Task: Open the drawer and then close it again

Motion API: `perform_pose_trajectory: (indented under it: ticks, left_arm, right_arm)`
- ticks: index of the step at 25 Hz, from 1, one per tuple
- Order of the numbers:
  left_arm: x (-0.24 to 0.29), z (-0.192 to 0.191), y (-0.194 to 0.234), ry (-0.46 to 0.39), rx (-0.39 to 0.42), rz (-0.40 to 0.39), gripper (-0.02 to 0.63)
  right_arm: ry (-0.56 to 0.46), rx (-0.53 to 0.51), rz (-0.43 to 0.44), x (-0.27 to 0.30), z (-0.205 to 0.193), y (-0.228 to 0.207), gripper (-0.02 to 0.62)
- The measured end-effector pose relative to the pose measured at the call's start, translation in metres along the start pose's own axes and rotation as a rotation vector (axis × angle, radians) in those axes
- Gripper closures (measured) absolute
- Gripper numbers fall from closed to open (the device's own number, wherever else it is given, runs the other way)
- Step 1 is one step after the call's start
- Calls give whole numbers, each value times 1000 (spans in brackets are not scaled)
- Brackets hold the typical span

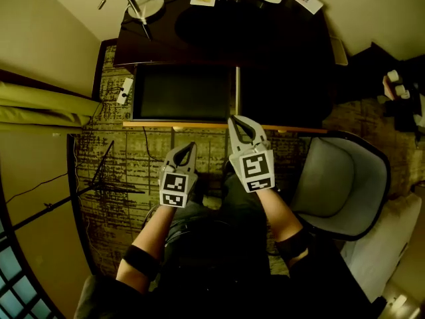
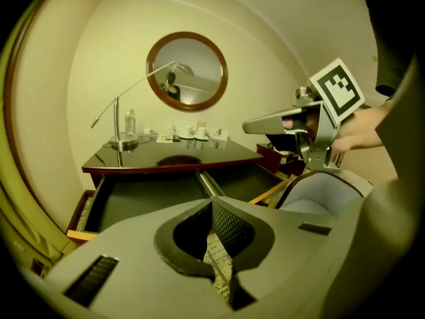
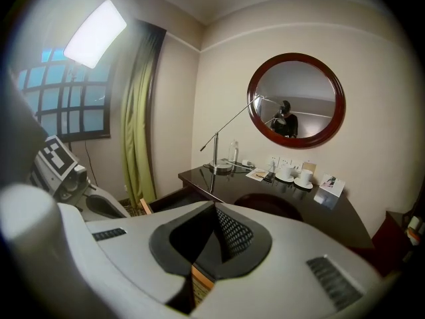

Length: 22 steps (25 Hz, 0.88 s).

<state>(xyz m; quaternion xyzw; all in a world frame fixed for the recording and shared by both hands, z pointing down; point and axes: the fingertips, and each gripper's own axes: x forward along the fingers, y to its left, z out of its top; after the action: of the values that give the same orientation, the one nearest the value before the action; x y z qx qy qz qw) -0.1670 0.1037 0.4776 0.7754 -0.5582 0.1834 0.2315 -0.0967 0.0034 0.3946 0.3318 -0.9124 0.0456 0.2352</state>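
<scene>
Dark drawer (image 1: pixel 182 95) stands pulled out under the desk (image 1: pixel 265 32), mid-frame. Your right tool (image 1: pixel 235 120), jaws together and empty, sits by its front edge, likely ready to push it shut. Your left tool (image 1: pixel 191 147), likewise closed on nothing, hangs lower.

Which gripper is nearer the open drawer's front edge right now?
The right gripper: in the head view its tips lie at the drawer's front edge, while the left gripper sits farther back over the carpet.
</scene>
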Motion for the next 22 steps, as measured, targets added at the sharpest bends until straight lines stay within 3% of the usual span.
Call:
perform_pose_trajectory:
  ticks: [10,17,22]
  left_arm:
    - [65,-80,22,-19,-262,156,612]
    - [124,-145,22,-67,-432,276,612]
    - [147,-165,34,-124,-526,317,612]
  right_arm:
    - [52,-104,149,66,-55,2,594]
    - [19,-140,246,114,-100,3,594]
    - [-38,-145,289,141,-100,7,594]
